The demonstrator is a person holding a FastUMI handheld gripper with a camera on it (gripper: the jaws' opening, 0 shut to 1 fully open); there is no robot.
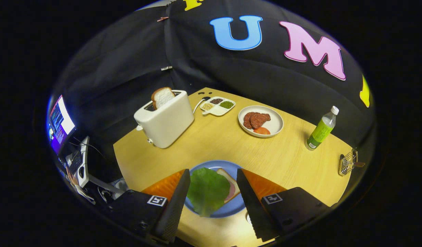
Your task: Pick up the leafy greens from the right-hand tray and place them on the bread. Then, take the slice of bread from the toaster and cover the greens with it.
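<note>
Greens point(207, 190) on bread point(228, 178); toaster slice point(162, 96) upright.

— Where's the gripper point(213, 195)?
— Spread wide over the blue plate point(231, 206) at the table's point(286, 157) near edge; the lettuce point(207, 190) lies on the bread point(228, 178).
— And the toaster point(164, 121)?
— Beyond, holding a slice point(161, 97).

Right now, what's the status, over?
Fingers open, holding nothing. Greens on bread, blue plate. Toaster slice waiting, path clear.

Around the one toaster point(164, 120): two bread slices, one in its slot point(161, 96) and one on the blue plate point(231, 183). Beyond it, two white dishes, one bottle point(322, 129).
</note>
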